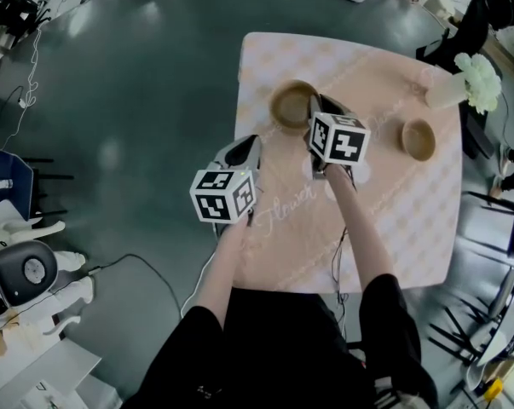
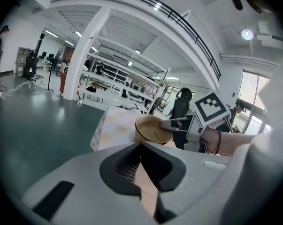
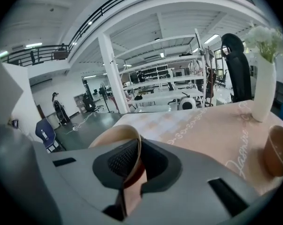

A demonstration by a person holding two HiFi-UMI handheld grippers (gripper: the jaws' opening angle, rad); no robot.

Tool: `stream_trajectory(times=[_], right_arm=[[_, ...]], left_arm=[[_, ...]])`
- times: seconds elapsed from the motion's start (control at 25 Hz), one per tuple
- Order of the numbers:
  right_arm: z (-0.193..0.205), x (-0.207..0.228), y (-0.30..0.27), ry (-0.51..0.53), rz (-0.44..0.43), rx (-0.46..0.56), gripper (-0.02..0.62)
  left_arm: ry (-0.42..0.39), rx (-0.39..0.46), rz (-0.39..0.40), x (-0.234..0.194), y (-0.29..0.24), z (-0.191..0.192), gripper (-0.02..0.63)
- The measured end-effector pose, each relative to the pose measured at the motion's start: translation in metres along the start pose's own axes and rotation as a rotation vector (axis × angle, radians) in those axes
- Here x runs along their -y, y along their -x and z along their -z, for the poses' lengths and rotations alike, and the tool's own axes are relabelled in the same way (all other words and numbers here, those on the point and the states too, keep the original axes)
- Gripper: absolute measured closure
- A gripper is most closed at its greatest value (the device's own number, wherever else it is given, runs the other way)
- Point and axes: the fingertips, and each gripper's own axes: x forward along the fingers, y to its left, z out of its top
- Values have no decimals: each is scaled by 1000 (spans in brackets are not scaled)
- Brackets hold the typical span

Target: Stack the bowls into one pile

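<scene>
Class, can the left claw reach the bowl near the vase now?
Probably not directly: the right claw, its held bowl and arm sit between the left claw and that bowl.

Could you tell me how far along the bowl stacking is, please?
Nothing is stacked yet. The right gripper has its fingers shut on the first bowl at its rim; the second bowl sits apart on the table, so joining them is left.
</scene>
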Motion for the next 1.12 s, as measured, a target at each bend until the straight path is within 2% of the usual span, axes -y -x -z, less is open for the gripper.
stream_trajectory(times=[0.2, 0.4, 0.56, 0.84, 0.96, 1.08, 1.12], right_arm=[[-1, -1, 0, 119, 33, 8, 541], [-2, 4, -1, 146, 64, 27, 495], [5, 5, -6, 39, 38, -3, 439], [17, 6, -11, -174, -8, -73, 442], [23, 7, -14, -240, -19, -95, 481], [26, 11, -16, -235, -3, -104, 560], [26, 12, -16, -233, 3, -105, 570]], left_arm=[[3, -2, 0, 1, -1, 0, 609], [8, 3, -1, 1, -2, 0, 609], [10, 3, 1, 0, -2, 0, 609], [6, -4, 24, 3, -2, -1, 609], [8, -6, 33, 4, -2, -1, 609], [8, -12, 41, 4, -3, 1, 609], [8, -14, 43, 5, -4, 1, 609]])
